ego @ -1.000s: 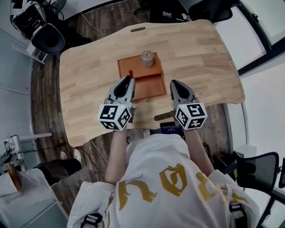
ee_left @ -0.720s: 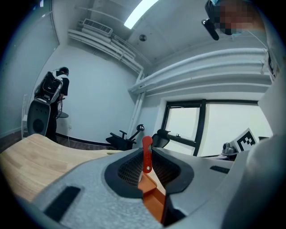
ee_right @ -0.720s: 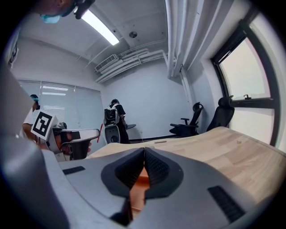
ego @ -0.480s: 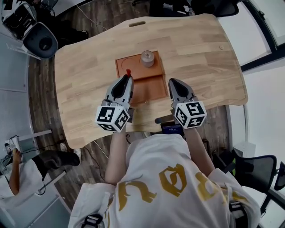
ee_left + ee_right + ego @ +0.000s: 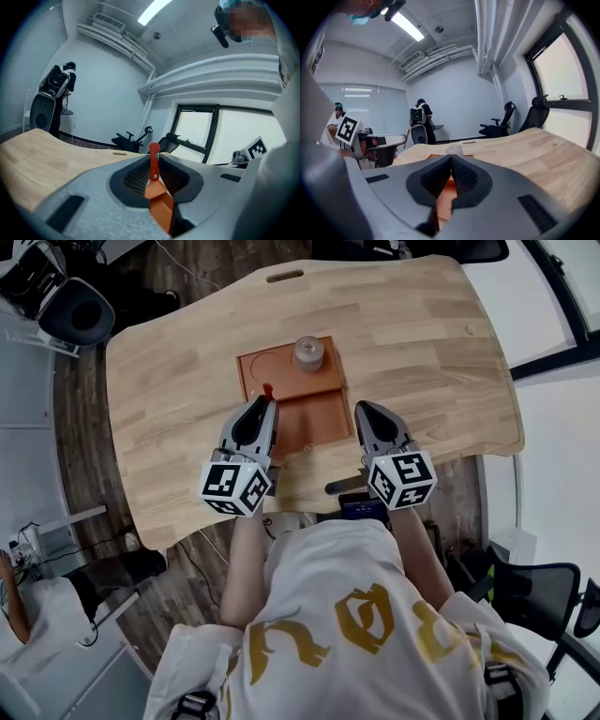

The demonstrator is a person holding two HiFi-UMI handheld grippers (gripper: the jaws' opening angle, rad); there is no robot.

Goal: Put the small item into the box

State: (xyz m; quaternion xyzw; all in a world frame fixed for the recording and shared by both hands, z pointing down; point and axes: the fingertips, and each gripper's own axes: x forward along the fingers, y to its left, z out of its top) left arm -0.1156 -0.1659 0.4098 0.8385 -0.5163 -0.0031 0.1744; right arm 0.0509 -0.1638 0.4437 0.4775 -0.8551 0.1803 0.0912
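Left gripper view shows the left gripper (image 5: 154,157) with its jaws pressed together on a small red item (image 5: 153,165), a thin red strip standing upright between the pads, with a flat orange piece hanging below it in the hollow of the jaws. In the head view the red tip of that item pokes out past the jaw tips, over the left edge of the box (image 5: 319,418). The right gripper (image 5: 451,157) has its jaws closed against each other with nothing between them, and it hovers just right of the box's near half. The box is flat and brown-orange and lies at the middle of the wooden table (image 5: 178,381). It has a far part and a darker near part. A grey round object (image 5: 307,352) stands in the far right corner of the far part, well apart from both grippers.
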